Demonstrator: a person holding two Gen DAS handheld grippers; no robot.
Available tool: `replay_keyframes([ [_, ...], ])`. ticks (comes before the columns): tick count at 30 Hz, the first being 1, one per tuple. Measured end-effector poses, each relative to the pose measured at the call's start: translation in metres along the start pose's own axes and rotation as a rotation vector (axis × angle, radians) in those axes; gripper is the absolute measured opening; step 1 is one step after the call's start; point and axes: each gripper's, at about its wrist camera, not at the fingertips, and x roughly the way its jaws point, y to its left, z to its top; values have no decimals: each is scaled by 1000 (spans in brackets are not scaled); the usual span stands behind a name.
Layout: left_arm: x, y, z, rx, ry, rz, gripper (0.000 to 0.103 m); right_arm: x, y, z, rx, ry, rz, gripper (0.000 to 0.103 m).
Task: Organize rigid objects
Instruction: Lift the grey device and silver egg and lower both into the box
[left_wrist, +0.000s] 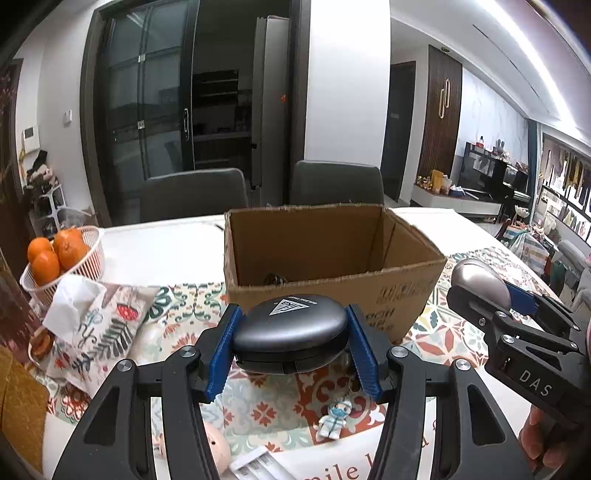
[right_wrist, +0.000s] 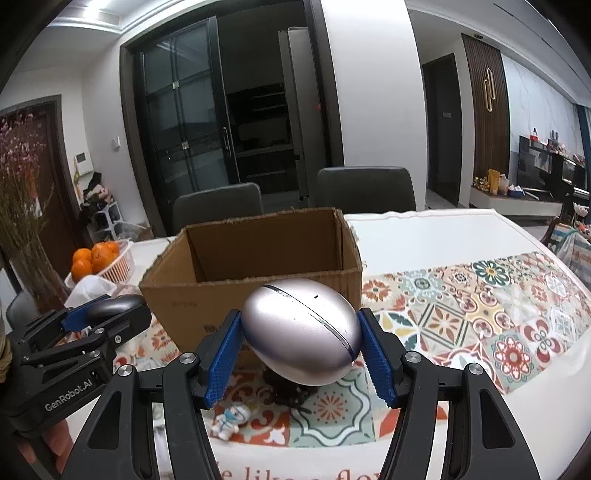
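The left gripper (left_wrist: 291, 343) pinches a dark round case (left_wrist: 290, 328) between its two blue pads, and the case is up off the table. The case lies flat, with its lid and a small white triangle mark facing up. Its long side runs from left to right, pad to pad.

The right gripper (right_wrist: 301, 343) pinches a shiny silver egg-shaped case (right_wrist: 301, 330), also up in the air. The egg is tilted: its long side runs from far left to near right, and a dark seam crosses its top.

Just beyond both grippers stands one open cardboard box (left_wrist: 332, 258). Its top is wide open and its near edge is ragged. The space above the box is free. One small dark thing sits low inside it, too hidden to name.

The table (right_wrist: 461, 236) has a tile-pattern cloth (right_wrist: 480, 306). To the right of the box the cloth is bare, so there is room there. To the left it is crowded: one white basket (left_wrist: 90, 258) holds about four oranges (left_wrist: 55, 251), next to a printed tissue pouch (left_wrist: 99, 328).

Under the grippers lies one little figure in a white suit (left_wrist: 332, 421). Two grey chairs (left_wrist: 192, 192) stand at the far edge of the table.
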Motion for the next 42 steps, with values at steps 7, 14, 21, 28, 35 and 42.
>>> replay_keyframes([
  [7, -2, -2, 20, 11, -34, -2, 56, -1, 5, 16, -22, -39, 6, 63],
  [14, 3, -2, 42, 11, -52, -6, 56, 1, 10, 34, -34, -75, 11, 63],
  [21, 16, -3, 55, 19, -54, 5, 56, 9, 12, 50, -59, -96, -4, 63],
  [28, 33, 1, 69, 32, -34, 9, 56, 27, 11, 62, -79, -80, 3, 63],
  [35, 55, 4, 84, 37, -3, 7, 56, 60, 7, 76, -80, -10, 38, 63],
  [42, 88, 5, 87, 29, 71, -9, 56, 88, 2, 78, -94, 57, 45, 63],
])
